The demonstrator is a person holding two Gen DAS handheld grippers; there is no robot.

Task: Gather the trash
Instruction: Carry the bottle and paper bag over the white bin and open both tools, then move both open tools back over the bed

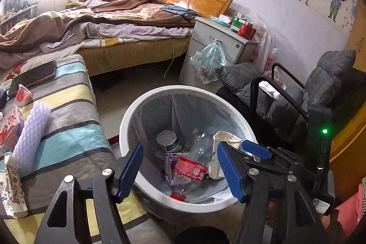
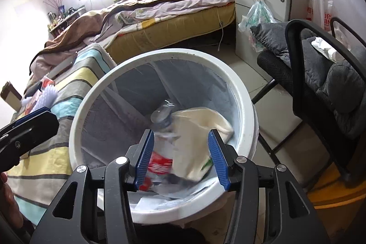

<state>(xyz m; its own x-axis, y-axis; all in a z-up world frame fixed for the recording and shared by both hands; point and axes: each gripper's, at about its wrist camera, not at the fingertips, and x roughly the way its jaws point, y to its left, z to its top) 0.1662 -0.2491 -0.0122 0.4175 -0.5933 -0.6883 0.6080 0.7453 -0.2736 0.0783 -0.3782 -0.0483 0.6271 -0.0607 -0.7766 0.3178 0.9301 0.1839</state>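
A white trash bin with a grey liner stands on the floor; it also shows in the right wrist view. Inside lie a clear plastic bottle with a red label, a small cup, a purple carton and a cream paper bag. My left gripper is open and empty above the bin's near rim. My right gripper is open and empty over the bin, above the cream bag and bottle. More trash lies on the striped cloth at left: a white foam net, a red packet, printed wrappers.
A phone lies on the striped cloth. A bed, a grey nightstand with a hanging plastic bag, and a black chair with grey cushions surround the bin. The right gripper's body is beside my left one.
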